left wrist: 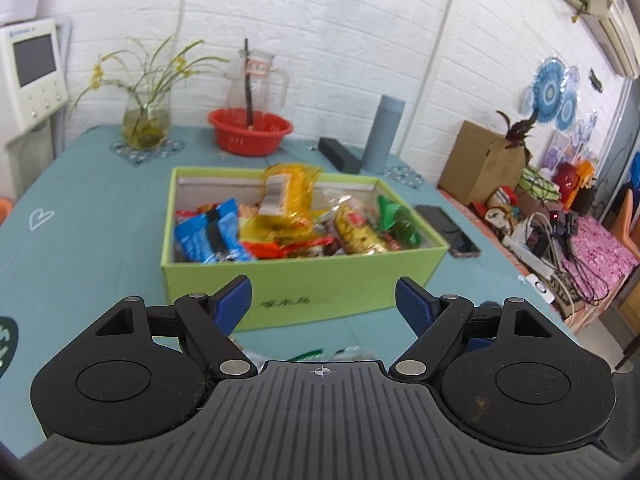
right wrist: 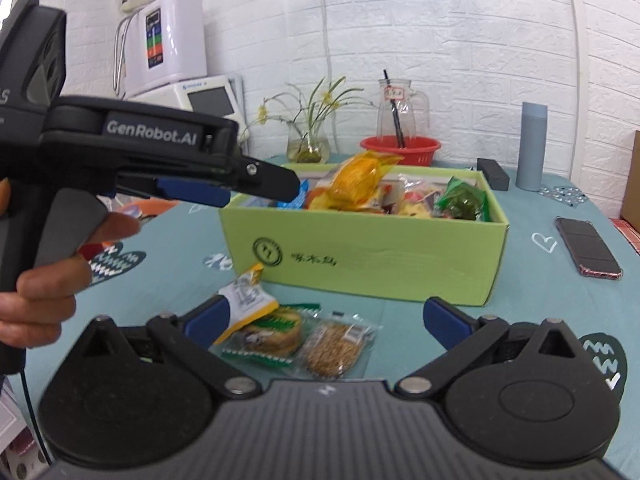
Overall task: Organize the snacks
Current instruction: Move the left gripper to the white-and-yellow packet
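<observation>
A light green box (left wrist: 312,284) (right wrist: 368,256) on the teal tablecloth holds several snack packets: blue ones (left wrist: 212,236), a yellow one (left wrist: 288,196) (right wrist: 356,180) and a green one (left wrist: 396,220) (right wrist: 464,200). My left gripper (left wrist: 324,296) is open and empty just in front of the box; it also shows from the side in the right wrist view (right wrist: 260,188). My right gripper (right wrist: 324,316) is open above three loose packets on the cloth: a yellow-white one (right wrist: 246,300), a green-edged biscuit (right wrist: 272,332) and a clear-wrapped biscuit (right wrist: 336,348).
Behind the box stand a red bowl (left wrist: 250,130) with a glass jug (left wrist: 256,80), a plant vase (left wrist: 146,120), a grey bottle (left wrist: 382,140) and a black case (left wrist: 338,154). A phone (left wrist: 448,230) (right wrist: 588,252) lies right of the box. Cluttered shelf at far right (left wrist: 540,216).
</observation>
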`<state>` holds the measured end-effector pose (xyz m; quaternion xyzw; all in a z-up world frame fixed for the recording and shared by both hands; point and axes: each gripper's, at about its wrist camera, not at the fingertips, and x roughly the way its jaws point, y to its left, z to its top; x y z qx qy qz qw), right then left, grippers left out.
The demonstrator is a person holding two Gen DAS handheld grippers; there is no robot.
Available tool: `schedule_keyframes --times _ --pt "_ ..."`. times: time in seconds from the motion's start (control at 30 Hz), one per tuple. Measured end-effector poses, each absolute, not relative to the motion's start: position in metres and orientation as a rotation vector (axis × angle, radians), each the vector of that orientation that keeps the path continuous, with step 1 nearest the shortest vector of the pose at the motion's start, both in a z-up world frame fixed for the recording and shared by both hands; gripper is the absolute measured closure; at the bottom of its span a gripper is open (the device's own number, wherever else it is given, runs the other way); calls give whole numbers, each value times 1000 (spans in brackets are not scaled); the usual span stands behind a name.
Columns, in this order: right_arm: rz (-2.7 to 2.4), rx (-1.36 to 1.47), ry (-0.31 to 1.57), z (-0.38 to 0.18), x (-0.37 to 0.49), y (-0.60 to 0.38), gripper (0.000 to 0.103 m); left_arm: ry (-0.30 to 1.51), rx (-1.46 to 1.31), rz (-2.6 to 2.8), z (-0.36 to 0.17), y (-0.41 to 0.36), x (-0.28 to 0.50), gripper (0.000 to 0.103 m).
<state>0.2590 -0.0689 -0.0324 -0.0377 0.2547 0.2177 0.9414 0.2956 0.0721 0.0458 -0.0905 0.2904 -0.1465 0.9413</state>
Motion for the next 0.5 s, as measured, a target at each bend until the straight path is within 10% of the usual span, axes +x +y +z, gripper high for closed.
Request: schedule_keyframes --times 0.5 --pt "448 -217 698 -79 306 -33 0 737 -347 -205 -9 153 325 39"
